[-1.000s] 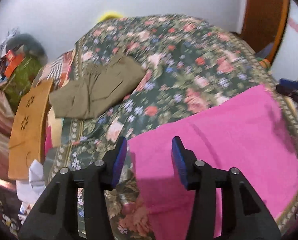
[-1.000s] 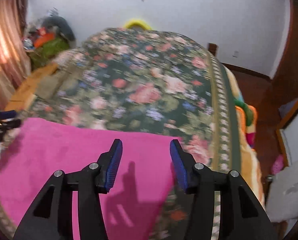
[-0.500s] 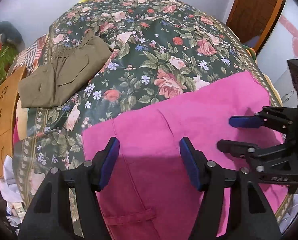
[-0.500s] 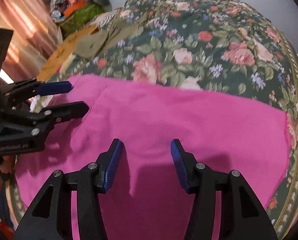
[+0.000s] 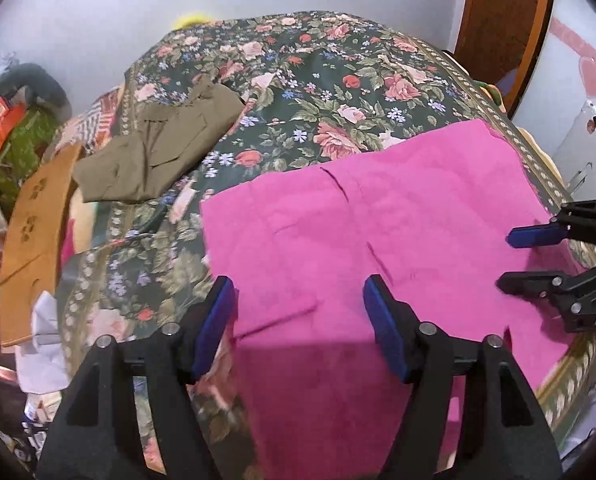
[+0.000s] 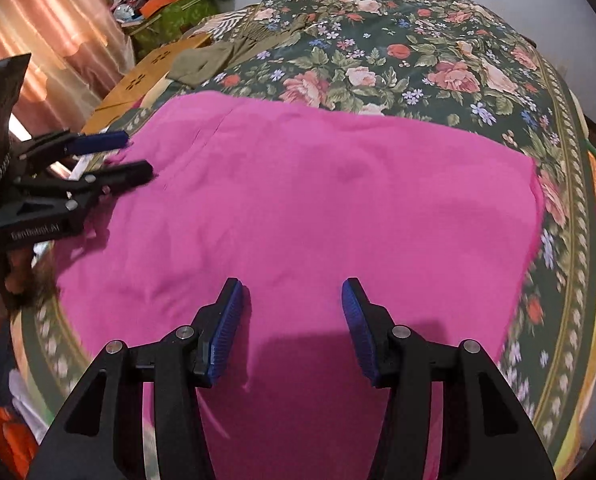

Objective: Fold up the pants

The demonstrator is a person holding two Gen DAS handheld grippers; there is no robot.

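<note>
So the pink pants [image 6: 322, 208] are lying spread flat across the near end of the bed [image 5: 338, 80], running almost from one side edge to the other and hanging a bit over the near edge. Both grippers are hovering above them, pointing steeply down.

The left gripper [image 5: 298, 320] is sitting over the pants' left end, close to the bed's left edge, and its jaws are opening right now. There's pink fabric showing below the gap, but the pads aren't pressing on anything. The right gripper [image 6: 291, 320] is hanging over the right half of the pants with its jaws spread partway, also gripping nothing. In each wrist view you can spot the other gripper poking in from the side.

Writing-wise: the left gripper's body is reading "GenRobot.AI" in the right wrist view, and the right gripper is showing "DAS" cut off at the frame edge in the left wrist view.

The bed is wearing a dark green floral cover with pink roses and a patterned border. An olive-green garment [image 5: 153, 152] is lying folded near the far left corner, well apart from the pink pants. A wooden board with flower cut-outs [image 5: 29, 240] is leaning along the left side of the bed. White walls, a wooden door [image 5: 502, 20] off to the far right, pinkish curtains [image 6: 53, 52] on the left, and a cluttered pile [image 6: 169, 4] in the far left corner of the room.
</note>
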